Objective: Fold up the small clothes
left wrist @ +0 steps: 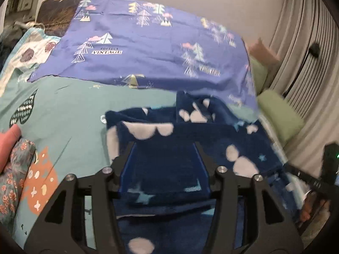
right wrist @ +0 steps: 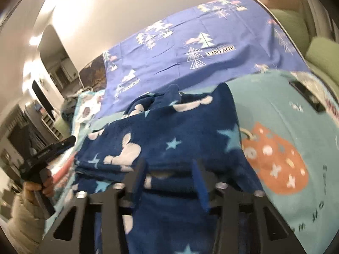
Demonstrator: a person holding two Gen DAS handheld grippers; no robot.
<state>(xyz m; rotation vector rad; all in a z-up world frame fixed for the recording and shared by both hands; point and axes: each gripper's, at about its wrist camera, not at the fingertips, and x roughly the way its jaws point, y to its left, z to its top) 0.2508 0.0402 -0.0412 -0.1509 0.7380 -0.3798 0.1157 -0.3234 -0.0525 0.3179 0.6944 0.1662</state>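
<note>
The left gripper [left wrist: 164, 148] and right gripper [right wrist: 169, 169] are both hanging spread over the soft, light, floppy navy fleece garment [right wrist: 169, 127], pinching nothing; its near folded edge toward the bed [right wrist: 307, 201]'s near side looks best for gripping.

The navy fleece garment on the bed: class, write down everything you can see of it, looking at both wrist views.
The navy fleece garment looks like thick, fuzzy plush, dark blue with white mouse-head shapes and pale blue stars. It lies partly folded in stacked layers on the teal printed bedsheet, its far end bunched near the purple tree-print sheet. Its near edge lies between the parted fingers of the left gripper and the right gripper; whether either presses on it is unclear in the blur.
</note>
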